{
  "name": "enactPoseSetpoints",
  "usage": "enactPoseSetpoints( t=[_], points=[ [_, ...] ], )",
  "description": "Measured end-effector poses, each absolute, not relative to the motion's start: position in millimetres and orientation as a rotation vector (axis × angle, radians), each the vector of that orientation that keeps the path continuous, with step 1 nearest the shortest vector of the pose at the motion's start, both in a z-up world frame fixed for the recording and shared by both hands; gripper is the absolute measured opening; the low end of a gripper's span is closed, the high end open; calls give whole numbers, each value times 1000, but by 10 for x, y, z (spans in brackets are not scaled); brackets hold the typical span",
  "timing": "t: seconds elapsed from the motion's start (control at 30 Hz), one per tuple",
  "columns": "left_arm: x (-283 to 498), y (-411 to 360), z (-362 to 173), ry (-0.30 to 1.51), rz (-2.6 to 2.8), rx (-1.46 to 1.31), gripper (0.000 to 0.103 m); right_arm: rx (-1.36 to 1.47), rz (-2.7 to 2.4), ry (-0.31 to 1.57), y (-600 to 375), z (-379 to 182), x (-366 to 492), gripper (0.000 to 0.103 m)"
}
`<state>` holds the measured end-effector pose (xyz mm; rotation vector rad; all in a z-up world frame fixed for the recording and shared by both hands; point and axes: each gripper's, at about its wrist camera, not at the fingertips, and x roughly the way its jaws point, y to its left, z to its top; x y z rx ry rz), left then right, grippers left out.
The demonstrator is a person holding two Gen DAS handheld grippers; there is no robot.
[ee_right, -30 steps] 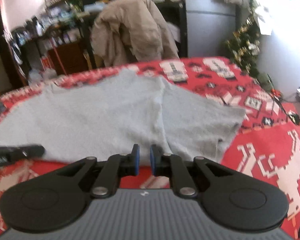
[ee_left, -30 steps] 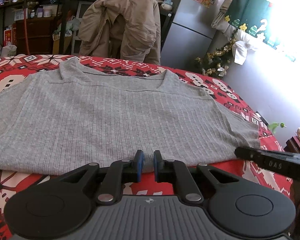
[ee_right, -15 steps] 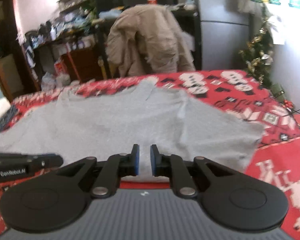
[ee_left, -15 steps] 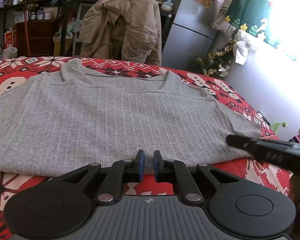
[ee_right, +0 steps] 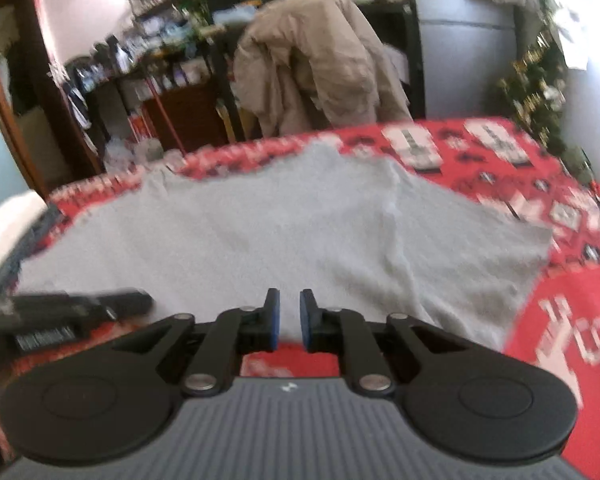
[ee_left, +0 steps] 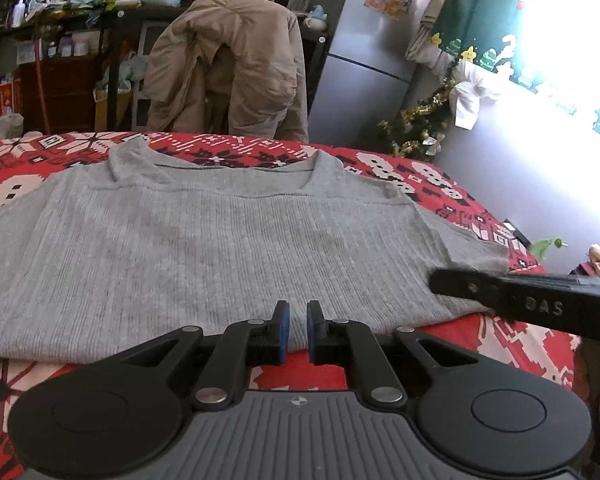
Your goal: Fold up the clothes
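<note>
A grey ribbed sweater (ee_left: 220, 248) lies spread flat on a red patterned blanket (ee_left: 424, 176), neckline at the far side, hem nearest me. My left gripper (ee_left: 298, 320) hovers over the middle of the hem, blue pads nearly together, nothing between them. My right gripper (ee_right: 286, 312) hangs over the hem further right, pads just as close and empty. In the left wrist view the right gripper (ee_left: 520, 300) shows as a black bar over the sweater's right hem corner. The right wrist view is blurred; there the sweater (ee_right: 280, 232) fills the middle and the left gripper (ee_right: 68, 312) enters at the left.
Behind the bed stands a chair draped with a tan coat (ee_left: 228, 68). A grey fridge (ee_left: 364, 48) is at the back right, cluttered shelves (ee_left: 60, 40) at the back left. A small Christmas tree (ee_left: 420, 136) stands by the wall.
The right gripper has swung leftward along the hem, and its finger now reaches over the sweater's right corner. The left gripper has barely shifted. Neither gripper's pads have changed.
</note>
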<state>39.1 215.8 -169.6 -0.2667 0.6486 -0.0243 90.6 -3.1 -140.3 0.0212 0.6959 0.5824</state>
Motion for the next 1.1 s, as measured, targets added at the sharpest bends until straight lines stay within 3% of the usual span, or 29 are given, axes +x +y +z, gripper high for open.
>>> enactPoseSetpoints(
  t=[0.27, 1.1],
  points=[
    [414, 2113, -1737, 693, -26, -221, 6, -103, 671, 706, 550, -1496, 754, 11],
    [81, 2718, -1708, 661, 107, -269, 4, -215, 759, 699, 816, -1445, 582, 12]
  ],
)
